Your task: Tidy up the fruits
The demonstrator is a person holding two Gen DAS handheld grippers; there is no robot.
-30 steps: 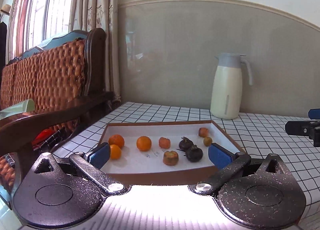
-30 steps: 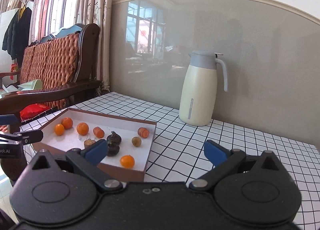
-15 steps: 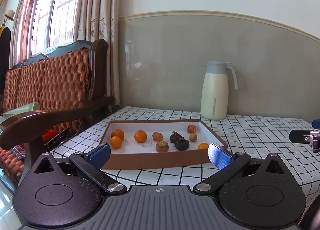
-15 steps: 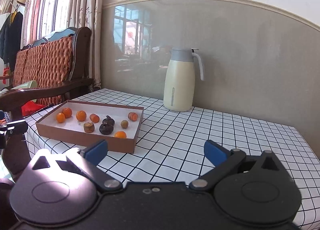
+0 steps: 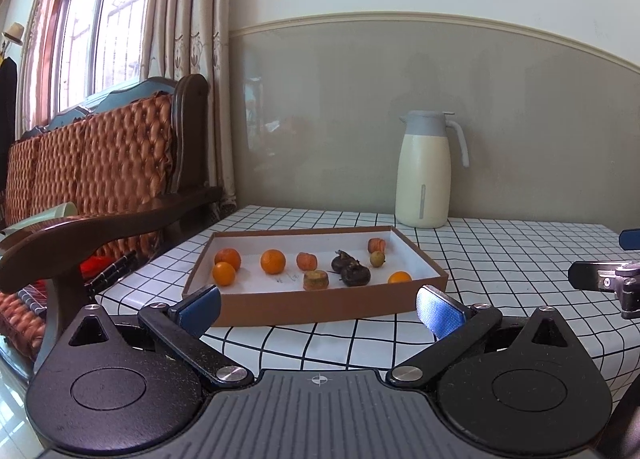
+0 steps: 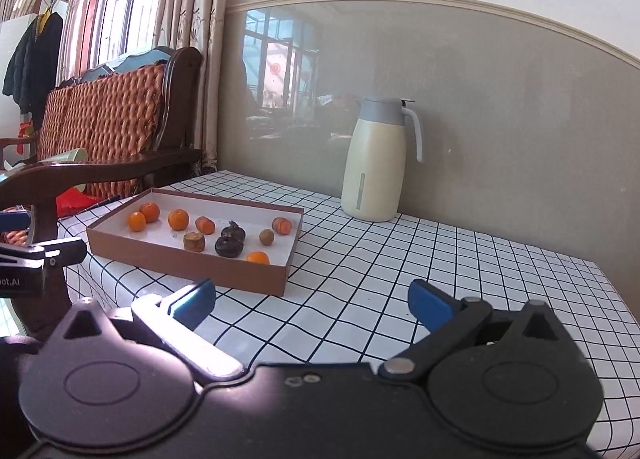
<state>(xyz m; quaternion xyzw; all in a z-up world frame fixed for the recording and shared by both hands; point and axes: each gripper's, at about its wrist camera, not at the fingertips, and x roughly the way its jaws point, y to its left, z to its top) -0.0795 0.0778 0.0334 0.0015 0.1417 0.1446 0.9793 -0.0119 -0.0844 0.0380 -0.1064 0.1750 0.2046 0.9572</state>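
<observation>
A shallow brown box [image 5: 320,305] with a white floor sits on the checked table and holds several fruits: oranges [image 5: 273,261] at the left, dark mangosteens [image 5: 354,274] in the middle, one orange [image 5: 399,278] at the front right. It also shows in the right wrist view [image 6: 188,263]. My left gripper [image 5: 318,307] is open and empty, in front of the box's near wall. My right gripper [image 6: 312,301] is open and empty, over the table to the right of the box.
A cream thermos jug [image 5: 424,179] stands at the back by the grey wall. A wooden armchair [image 5: 100,163] with an orange cushion stands left of the table. The table's right edge [image 6: 616,295] is near.
Both grippers have pulled back from the box and stayed open. The box looks smaller and farther away in both views.
</observation>
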